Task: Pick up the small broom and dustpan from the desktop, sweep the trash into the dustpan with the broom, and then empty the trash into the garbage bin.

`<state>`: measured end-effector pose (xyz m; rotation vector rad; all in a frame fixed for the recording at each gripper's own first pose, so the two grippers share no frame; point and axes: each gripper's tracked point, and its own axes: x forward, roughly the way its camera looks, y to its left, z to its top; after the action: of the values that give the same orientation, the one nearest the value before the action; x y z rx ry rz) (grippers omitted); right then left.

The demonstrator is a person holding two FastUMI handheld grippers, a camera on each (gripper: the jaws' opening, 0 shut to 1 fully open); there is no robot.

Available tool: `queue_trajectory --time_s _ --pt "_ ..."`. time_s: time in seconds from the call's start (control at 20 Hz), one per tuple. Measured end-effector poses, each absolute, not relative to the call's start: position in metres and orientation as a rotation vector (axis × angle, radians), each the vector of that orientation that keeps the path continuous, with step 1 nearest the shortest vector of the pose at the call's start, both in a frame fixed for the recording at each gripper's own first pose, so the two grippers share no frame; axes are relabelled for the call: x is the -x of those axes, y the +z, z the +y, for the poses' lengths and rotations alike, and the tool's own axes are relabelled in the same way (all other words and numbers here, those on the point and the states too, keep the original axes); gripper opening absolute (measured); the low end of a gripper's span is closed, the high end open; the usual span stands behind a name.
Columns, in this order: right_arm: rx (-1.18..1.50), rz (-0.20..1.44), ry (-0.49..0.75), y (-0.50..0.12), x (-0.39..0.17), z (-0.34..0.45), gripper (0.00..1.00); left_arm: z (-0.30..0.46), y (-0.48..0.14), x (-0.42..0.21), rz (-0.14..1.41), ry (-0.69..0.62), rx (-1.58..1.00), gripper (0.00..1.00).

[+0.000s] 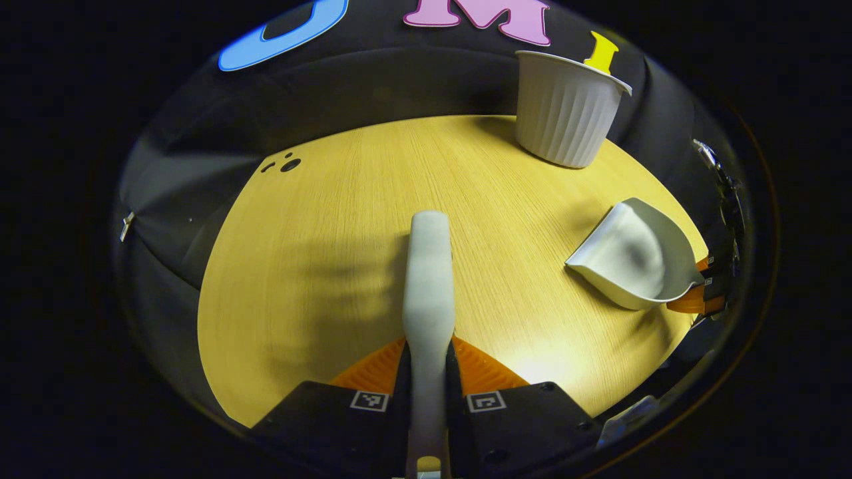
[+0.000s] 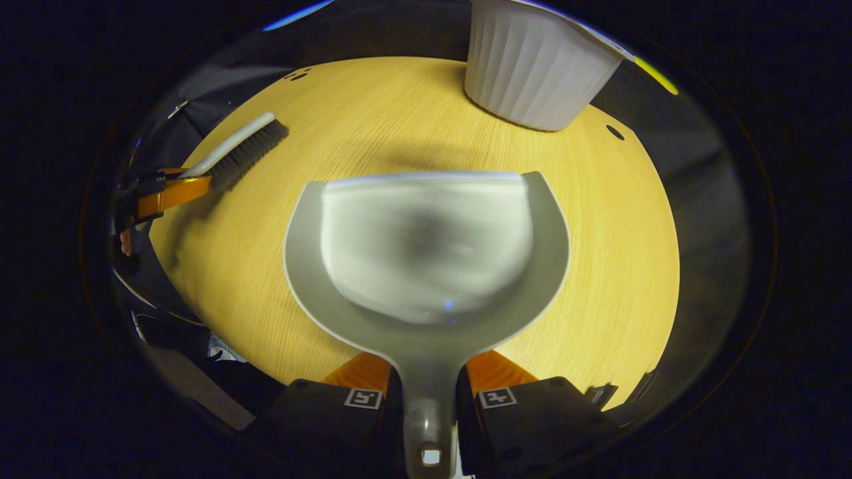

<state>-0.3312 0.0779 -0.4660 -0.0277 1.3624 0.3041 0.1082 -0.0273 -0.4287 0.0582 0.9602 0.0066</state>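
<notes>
Broom [image 1: 428, 279] and dustpan [image 2: 426, 253] being held over the tabletop [image 1: 319, 279].
Each handle is being clamped between closed jaws, pan mouth facing the bin [image 2: 532, 66], seemingly for emptying.

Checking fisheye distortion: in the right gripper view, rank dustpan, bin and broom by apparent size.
1. dustpan, largest, though nearest the camera
2. bin, partly cut off
3. broom, smallest, farthest

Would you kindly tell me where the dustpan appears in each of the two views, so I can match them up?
Left gripper view: the dustpan sits at the right edge over the wooden table, held by the right claw.
Right gripper view: the dustpan is in the centre, its handle between that claw's fingers.
Shared landmark: the white ribbed garbage bin, standing beyond the dustpan.
</notes>
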Motion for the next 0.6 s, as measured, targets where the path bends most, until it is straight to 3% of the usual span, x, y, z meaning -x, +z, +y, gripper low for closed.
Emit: queue_trajectory --time_s 0.1,0.15,0.2,0.45,0.5,0.6 --pt "0.000 1.351 0.293 -0.469 0.327 0.080 0.35 -0.028 -0.430 -0.110 0.957 -0.002 -0.071 0.30" --pt "-0.008 1.346 0.290 -0.468 0.325 0.080 0.43 -0.028 -0.427 -0.113 0.945 0.000 -0.087 0.32" --pt "-0.017 1.352 0.290 -0.466 0.327 0.082 0.40 -0.026 -0.425 -0.116 0.935 0.001 -0.102 0.31" --pt "-0.074 1.339 0.299 -0.445 0.327 0.081 0.45 -0.023 -0.415 -0.113 0.927 0.001 -0.142 0.34" --pt "-0.084 1.329 0.299 -0.439 0.328 0.079 0.37 -0.022 -0.411 -0.110 0.925 0.004 -0.143 0.31" --pt "-0.108 1.297 0.293 -0.422 0.326 0.076 0.54 -0.021 -0.401 -0.102 0.913 0.007 -0.142 0.31"
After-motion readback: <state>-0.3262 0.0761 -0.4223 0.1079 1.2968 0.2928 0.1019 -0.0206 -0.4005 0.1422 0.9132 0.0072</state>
